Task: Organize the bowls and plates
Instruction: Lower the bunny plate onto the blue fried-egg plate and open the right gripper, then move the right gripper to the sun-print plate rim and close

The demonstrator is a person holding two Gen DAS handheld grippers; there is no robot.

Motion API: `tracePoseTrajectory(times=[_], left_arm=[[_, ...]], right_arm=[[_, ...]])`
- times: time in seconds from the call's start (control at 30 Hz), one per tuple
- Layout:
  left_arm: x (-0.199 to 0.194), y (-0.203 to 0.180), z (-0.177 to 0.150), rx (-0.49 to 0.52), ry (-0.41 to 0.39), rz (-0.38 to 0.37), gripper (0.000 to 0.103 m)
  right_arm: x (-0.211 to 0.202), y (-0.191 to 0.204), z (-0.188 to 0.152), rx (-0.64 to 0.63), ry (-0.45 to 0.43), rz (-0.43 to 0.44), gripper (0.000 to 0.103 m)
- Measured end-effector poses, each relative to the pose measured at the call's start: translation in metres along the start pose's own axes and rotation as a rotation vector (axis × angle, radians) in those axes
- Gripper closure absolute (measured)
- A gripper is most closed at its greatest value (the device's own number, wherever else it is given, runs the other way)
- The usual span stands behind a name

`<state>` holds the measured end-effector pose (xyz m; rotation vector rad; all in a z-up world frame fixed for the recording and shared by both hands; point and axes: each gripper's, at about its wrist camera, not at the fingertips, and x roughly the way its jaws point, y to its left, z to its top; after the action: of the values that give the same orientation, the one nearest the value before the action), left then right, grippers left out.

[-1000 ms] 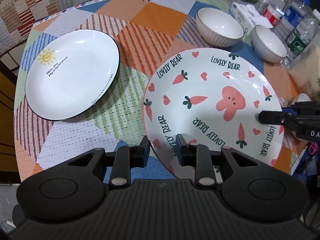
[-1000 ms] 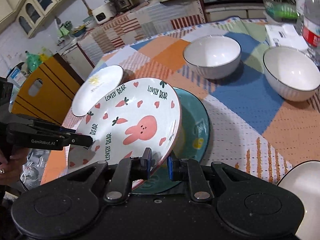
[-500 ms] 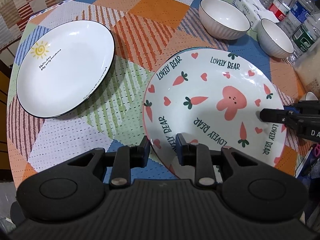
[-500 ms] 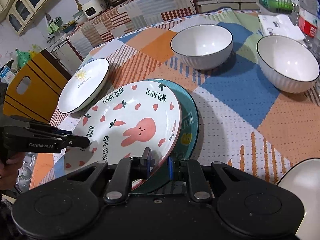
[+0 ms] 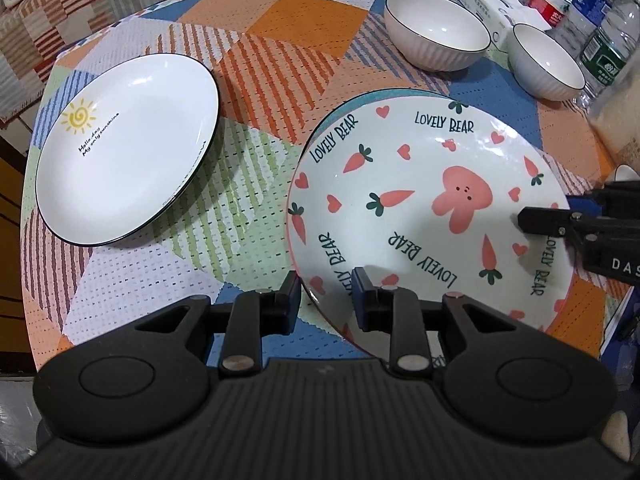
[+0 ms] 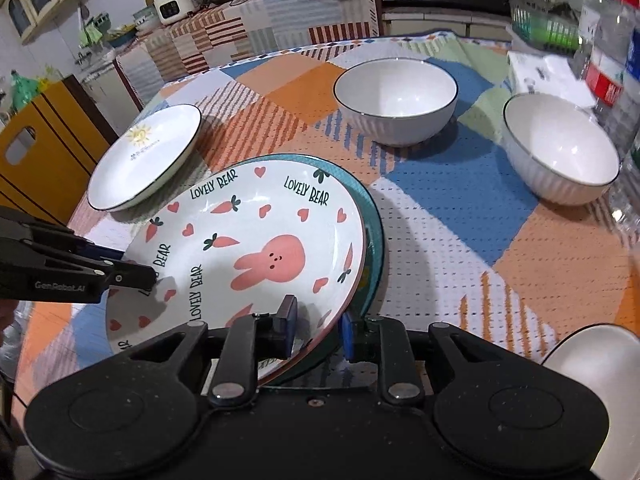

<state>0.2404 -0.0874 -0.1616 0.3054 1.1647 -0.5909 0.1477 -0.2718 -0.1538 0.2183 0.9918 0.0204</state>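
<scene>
Rabbit plate (image 5: pixel 424 208): glazed ceramic, glossy, soft highlights on rim; print looks flat under glaze. Teal plate (image 6: pixel 374 232) beneath: same glossy glaze. Sun plate (image 5: pixel 128 148): white glossy ceramic w/ thin dark rim line. Two bowls (image 6: pixel 396 100), (image 6: pixel 560 148): smooth shiny interior, ribbed exterior. Tablecloth (image 5: pixel 256 92): woven cloth, coarse waffle-like texture, matt. Left gripper (image 5: pixel 325 300) & right gripper (image 6: pixel 318 330): matt black plastic, ribbed body, small bright metal pins at pivots; pad inserts blue, prob. rubber, view too poor to confirm. Bottles (image 5: pixel 600 36): clear plastic, glossy labels. Cabinet (image 6: pixel 44 144): yellow, smooth, semi-gloss.
</scene>
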Motion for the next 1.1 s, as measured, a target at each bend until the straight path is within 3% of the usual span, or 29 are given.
tracePoseTrajectory(times=[0.2, 0.67, 0.83, 0.97, 1.1], left_arm=[[-0.001, -0.006, -0.003, 0.030, -0.007, 0.005, 0.078], [-0.031, 0.001, -0.006, 0.034, -0.049, 0.055, 0.078], [-0.058, 0.014, -0.007, 0.004, -0.080, 0.062, 0.078], [-0.084, 0.026, -0.006, -0.015, -0.118, 0.079, 0.074], [-0.111, 0.045, -0.004, -0.047, -0.161, 0.081, 0.068]], right_arm=[[-0.001, 0.012, 0.000, -0.067, -0.001, -0.109, 0.073], [0.004, 0.025, -0.001, -0.141, -0.007, -0.226, 0.070], [-0.031, 0.042, 0.012, -0.191, -0.083, -0.188, 0.070], [-0.060, 0.056, 0.029, -0.188, -0.143, -0.088, 0.067], [-0.081, 0.073, 0.046, -0.207, -0.201, 0.004, 0.058]])
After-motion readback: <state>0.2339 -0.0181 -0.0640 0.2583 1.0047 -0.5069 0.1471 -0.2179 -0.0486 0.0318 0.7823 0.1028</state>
